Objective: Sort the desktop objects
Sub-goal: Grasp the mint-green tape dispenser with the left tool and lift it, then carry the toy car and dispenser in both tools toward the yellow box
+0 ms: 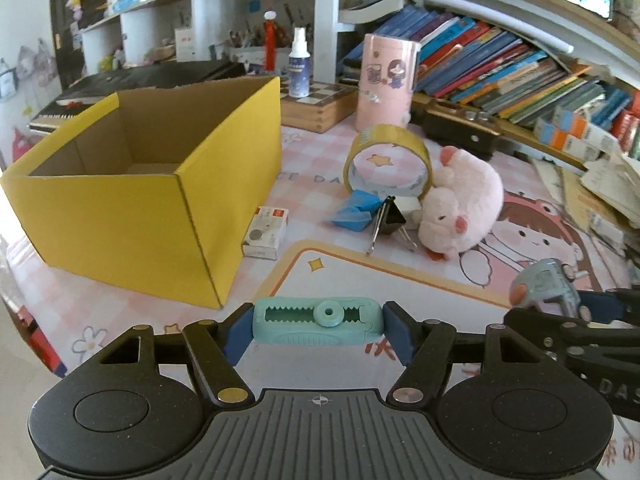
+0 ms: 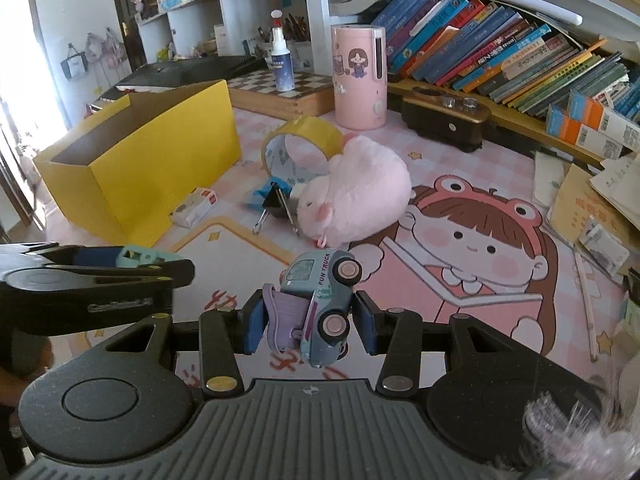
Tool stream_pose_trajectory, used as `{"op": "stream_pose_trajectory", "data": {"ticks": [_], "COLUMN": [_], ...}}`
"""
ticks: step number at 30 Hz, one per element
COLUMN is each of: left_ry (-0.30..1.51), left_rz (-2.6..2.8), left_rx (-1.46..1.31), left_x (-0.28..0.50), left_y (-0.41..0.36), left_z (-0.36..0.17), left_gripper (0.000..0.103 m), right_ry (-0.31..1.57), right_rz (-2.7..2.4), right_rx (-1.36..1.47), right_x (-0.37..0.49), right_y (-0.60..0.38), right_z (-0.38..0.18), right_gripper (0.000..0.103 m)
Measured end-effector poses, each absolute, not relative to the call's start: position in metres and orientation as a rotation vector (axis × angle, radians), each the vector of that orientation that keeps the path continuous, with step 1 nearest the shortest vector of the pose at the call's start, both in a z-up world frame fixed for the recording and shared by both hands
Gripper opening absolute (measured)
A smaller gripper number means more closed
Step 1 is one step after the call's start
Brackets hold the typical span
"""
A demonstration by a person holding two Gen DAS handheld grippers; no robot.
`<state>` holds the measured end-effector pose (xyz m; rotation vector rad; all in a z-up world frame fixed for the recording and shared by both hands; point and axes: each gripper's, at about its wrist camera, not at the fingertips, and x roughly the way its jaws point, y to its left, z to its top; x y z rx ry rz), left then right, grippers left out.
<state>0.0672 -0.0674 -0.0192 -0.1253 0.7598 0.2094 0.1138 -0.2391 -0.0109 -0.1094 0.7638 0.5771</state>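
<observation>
My left gripper (image 1: 318, 326) is shut on a teal utility-knife-like tool (image 1: 318, 322), held above the desk mat in front of the open yellow cardboard box (image 1: 160, 208). My right gripper (image 2: 310, 320) is shut on a small blue toy truck (image 2: 324, 300) marked "FUN TRUCK", tilted on its side. In the left wrist view the truck (image 1: 546, 284) shows at the right. In the right wrist view the left gripper with the teal tool (image 2: 144, 258) shows at the left, and the box (image 2: 140, 160) stands behind it.
On the mat lie a tape roll (image 1: 388, 164), a pink plush pig (image 1: 460, 204), a black binder clip (image 1: 390, 222), a blue paper piece (image 1: 354, 210) and a small white box (image 1: 266, 232). A pink canister (image 1: 386, 80), spray bottle (image 1: 299, 64) and books (image 1: 520, 68) stand behind.
</observation>
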Motion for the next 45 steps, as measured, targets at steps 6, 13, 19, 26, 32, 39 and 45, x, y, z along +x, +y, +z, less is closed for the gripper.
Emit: {"op": "stream_pose_trajectory", "data": {"ticks": [6, 13, 19, 26, 32, 39, 45], "left_ry": [0.743, 0.719, 0.71, 0.701, 0.697, 0.695, 0.701], "left_rz": [0.129, 0.041, -0.007, -0.041, -0.041, -0.021, 0.004], "left_rx": [-0.116, -0.076, -0.055, -0.02, -0.011, -0.037, -0.056], "left_x": [0.048, 0.021, -0.005, -0.033, -0.054, -0.069, -0.078], "left_y": [-0.048, -0.015, 0.019, 0.054, 0.08, 0.104, 0.12], "left_z": [-0.008, 0.002, 0.007, 0.008, 0.007, 0.007, 0.004], "left_gripper": [0.068, 0.068, 0.068, 0.068, 0.068, 0.068, 0.068], "right_ry": [0.754, 0.759, 0.757, 0.745, 0.745, 0.744, 0.755], "right_rz": [0.539, 0.443, 0.401, 0.362, 0.357, 0.385, 0.42], "right_rx": [-0.099, -0.035, -0.015, 0.017, 0.033, 0.01, -0.016], "right_x": [0.088, 0.053, 0.015, -0.023, -0.046, -0.061, -0.066], "right_y": [-0.226, -0.198, -0.164, -0.128, -0.101, -0.076, -0.059], "right_z": [-0.005, 0.0, 0.005, 0.004, 0.002, 0.004, 0.003], "right_gripper": [0.043, 0.043, 0.043, 0.043, 0.043, 0.043, 0.043]}}
